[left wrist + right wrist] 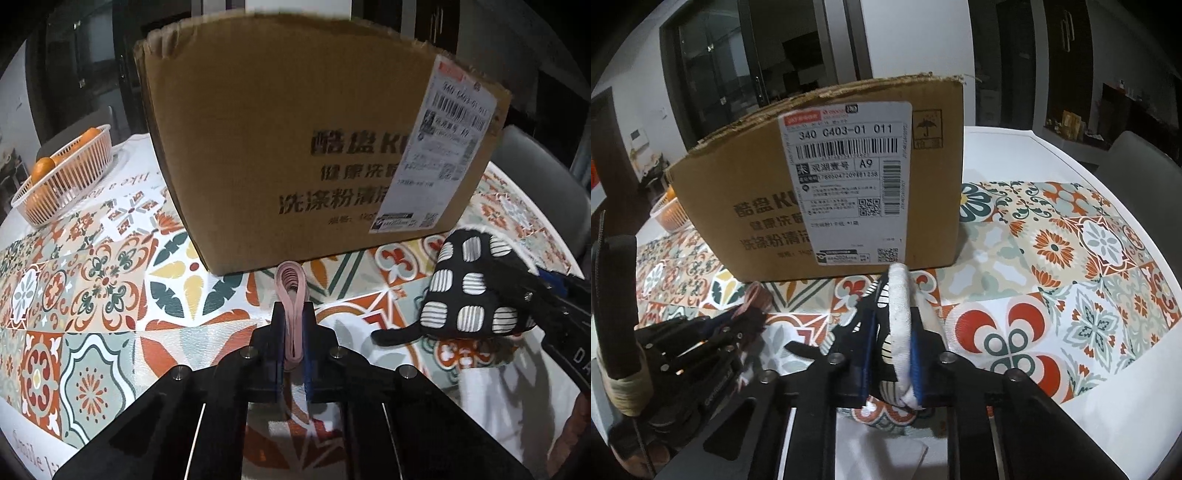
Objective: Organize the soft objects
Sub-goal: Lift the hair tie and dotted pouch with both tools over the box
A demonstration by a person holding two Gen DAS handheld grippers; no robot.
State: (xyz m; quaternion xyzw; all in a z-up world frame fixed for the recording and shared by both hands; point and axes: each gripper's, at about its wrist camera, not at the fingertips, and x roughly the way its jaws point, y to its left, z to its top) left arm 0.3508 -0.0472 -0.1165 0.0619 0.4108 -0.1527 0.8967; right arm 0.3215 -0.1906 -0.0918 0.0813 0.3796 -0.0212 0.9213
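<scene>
My left gripper [294,317] is shut on a bundle of pink elastic bands [291,291], whose loops stick up past the fingertips just in front of the cardboard box [295,147]. My right gripper [892,325] is shut on a black soft object with white striped patches [897,321], white on its far side. The same patterned object [465,291] shows at the right of the left wrist view, with the right gripper's fingers [524,295] around it. The left gripper [746,314] with the pink bands [757,295] appears at the lower left of the right wrist view.
The box [827,192] stands open-topped in the middle of a table [110,280] with a patterned tile cloth. An orange basket [66,177] with oranges sits at the far left. A grey chair back [543,184] stands beyond the table's right edge.
</scene>
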